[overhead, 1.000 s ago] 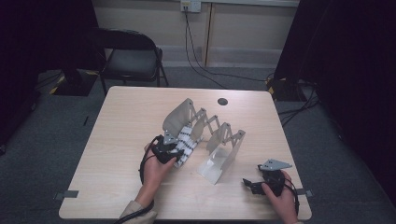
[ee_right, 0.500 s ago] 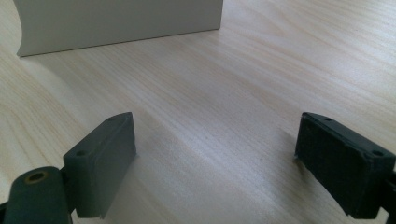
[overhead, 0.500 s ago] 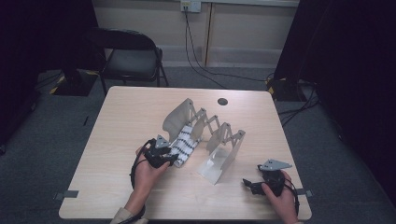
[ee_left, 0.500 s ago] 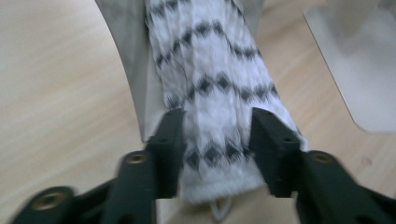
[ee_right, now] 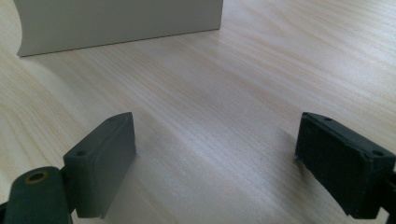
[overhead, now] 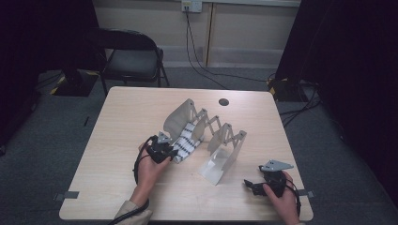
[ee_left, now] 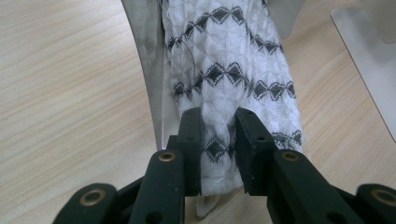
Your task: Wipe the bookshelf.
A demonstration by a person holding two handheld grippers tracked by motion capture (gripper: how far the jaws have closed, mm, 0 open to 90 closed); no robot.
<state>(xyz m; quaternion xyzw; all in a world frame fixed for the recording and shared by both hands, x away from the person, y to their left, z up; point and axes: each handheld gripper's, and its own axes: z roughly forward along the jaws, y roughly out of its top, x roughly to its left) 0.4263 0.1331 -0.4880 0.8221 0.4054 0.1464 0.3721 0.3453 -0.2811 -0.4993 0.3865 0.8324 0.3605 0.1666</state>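
Cloth (ee_left: pixel 233 79), one piece, pinched by left tongs (ee_left: pixel 218 140); right tongs (ee_right: pixel 215 163) agape.

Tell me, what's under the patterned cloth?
The cloth lies on a grey folding rack, whose curved edge shows beside it, on the wooden table. The left gripper pinches its end; the surface beneath is covered.

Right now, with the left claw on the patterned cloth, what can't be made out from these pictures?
- Cloth far end: cut off by the left gripper view's top edge.
- Cloth's near tip: hidden behind the left claw.
- Rack joints: too small in the high view.
- Right claw pads: too small there.
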